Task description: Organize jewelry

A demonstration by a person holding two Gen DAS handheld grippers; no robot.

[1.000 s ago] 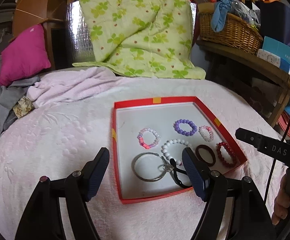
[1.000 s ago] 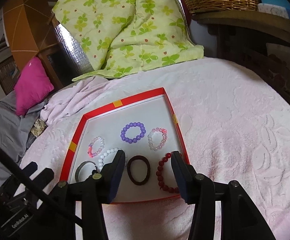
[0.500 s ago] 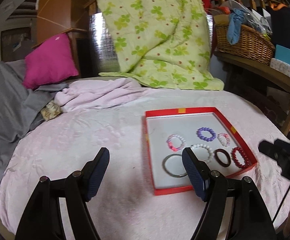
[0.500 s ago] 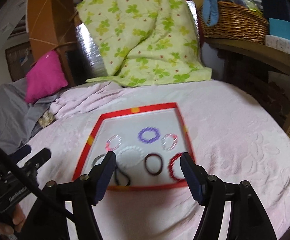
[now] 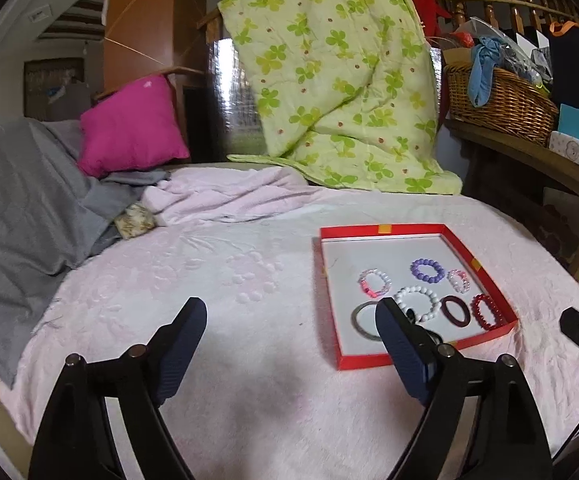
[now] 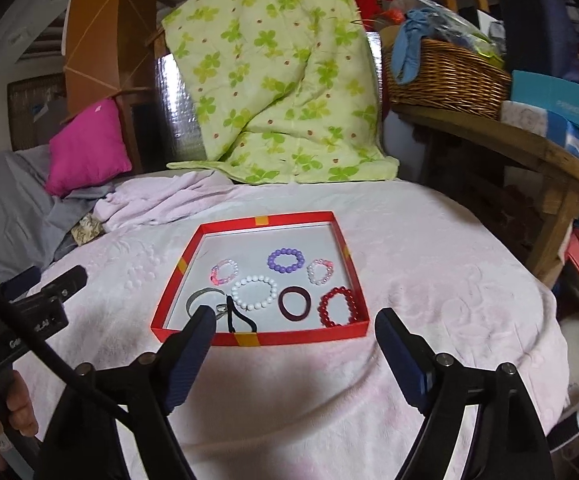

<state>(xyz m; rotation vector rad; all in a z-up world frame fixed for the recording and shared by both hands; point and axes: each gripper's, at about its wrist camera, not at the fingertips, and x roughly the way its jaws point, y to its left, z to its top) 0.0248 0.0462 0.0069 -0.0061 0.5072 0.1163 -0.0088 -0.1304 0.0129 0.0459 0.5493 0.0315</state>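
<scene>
left wrist view: the left gripper (image 5: 291,334) is spread wide, empty, with the red tray (image 5: 385,229) ahead to its right. right wrist view: the right gripper (image 6: 295,340) gapes empty, the tray straight ahead; every bracelet (image 6: 285,260) lies inside, so sorting looks finished.

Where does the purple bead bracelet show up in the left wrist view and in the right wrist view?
Left wrist: the purple bead bracelet sits right of centre, in the far right part of the red tray.
Right wrist: it sits near the picture's centre, in the tray's far half.
Shared landmark: the white bead bracelet lies just nearer the camera.
</scene>
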